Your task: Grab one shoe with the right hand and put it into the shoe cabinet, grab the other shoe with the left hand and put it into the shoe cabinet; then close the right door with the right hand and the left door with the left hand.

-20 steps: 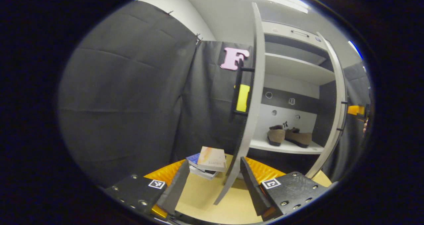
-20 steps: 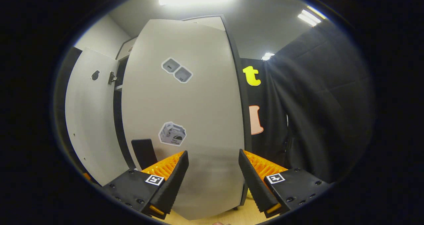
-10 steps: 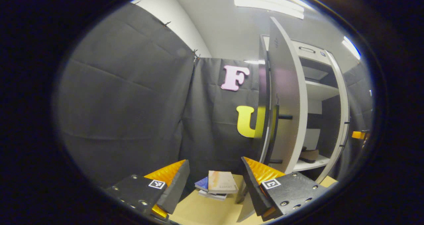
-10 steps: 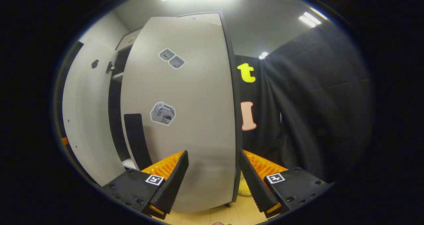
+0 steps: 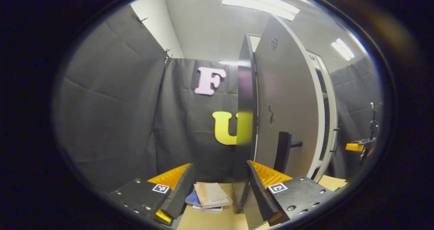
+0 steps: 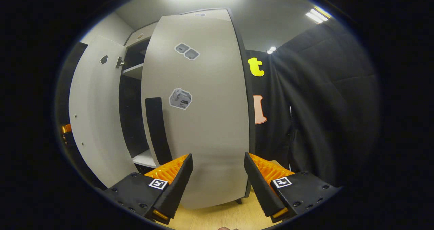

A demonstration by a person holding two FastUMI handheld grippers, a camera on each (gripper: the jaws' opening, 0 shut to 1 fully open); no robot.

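Right gripper (image 6: 218, 181), fingers spread and empty, faces the outside of the right door (image 6: 200, 115), which I judge nearly within pushing reach. Left gripper (image 5: 218, 186), also spread and empty, has the left door (image 5: 288, 108) just right of it, ajar, standing upright.

Close on cabinet doors (image 6: 200, 115), flanking.

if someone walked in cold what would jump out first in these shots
In the right gripper view, the cabinet's pale right door looms large just beyond the open right tool, with stickers and a dark handle on it. In the left gripper view, the left door stands ajar ahead of the open left tool, with a stack of books on the floor.
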